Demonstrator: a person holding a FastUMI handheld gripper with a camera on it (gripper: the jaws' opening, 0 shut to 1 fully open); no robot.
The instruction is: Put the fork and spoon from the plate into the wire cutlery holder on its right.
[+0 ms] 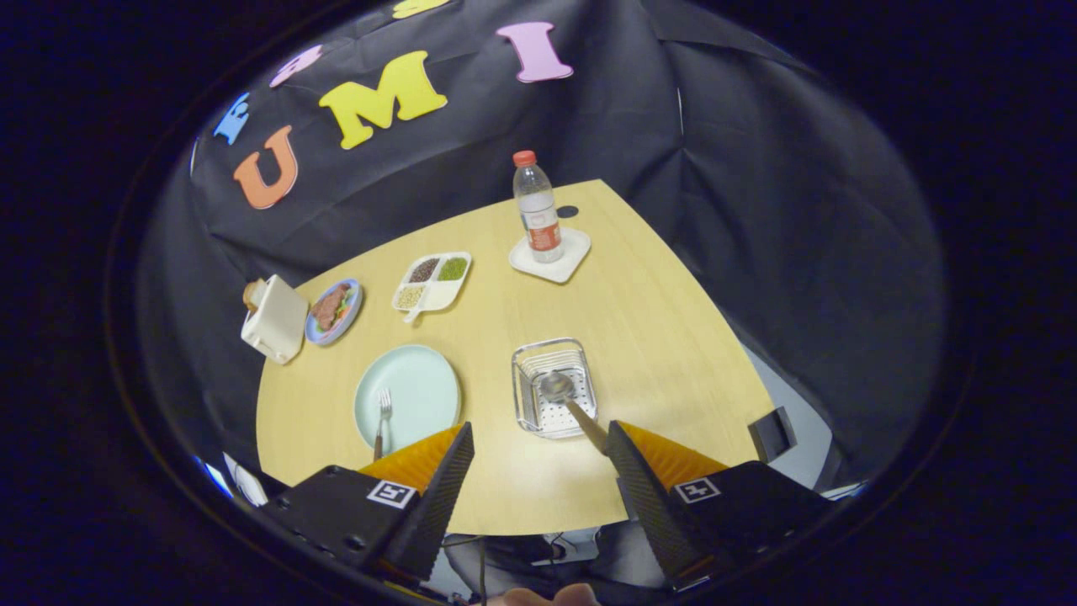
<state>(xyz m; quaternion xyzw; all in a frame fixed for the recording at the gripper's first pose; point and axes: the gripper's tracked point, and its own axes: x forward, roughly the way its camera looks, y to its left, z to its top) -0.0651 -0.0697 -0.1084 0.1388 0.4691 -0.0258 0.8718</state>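
Wall: black cloth is draped behind | Furniture: light wooden table is set before it | Floor: pale grey patch is seen beside the table

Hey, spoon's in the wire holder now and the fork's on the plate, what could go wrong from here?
1. The spoon leans out of the wire holder, its handle close to one of the open fingers; pulling away carelessly might tip it out.
2. The fork lies flat on the light green plate, so the fingers may slip or shove the plate.

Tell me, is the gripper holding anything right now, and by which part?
Nothing. The gripper is open; the spoon lies in the wire holder, handle by the right finger. The fork lies on the plate.
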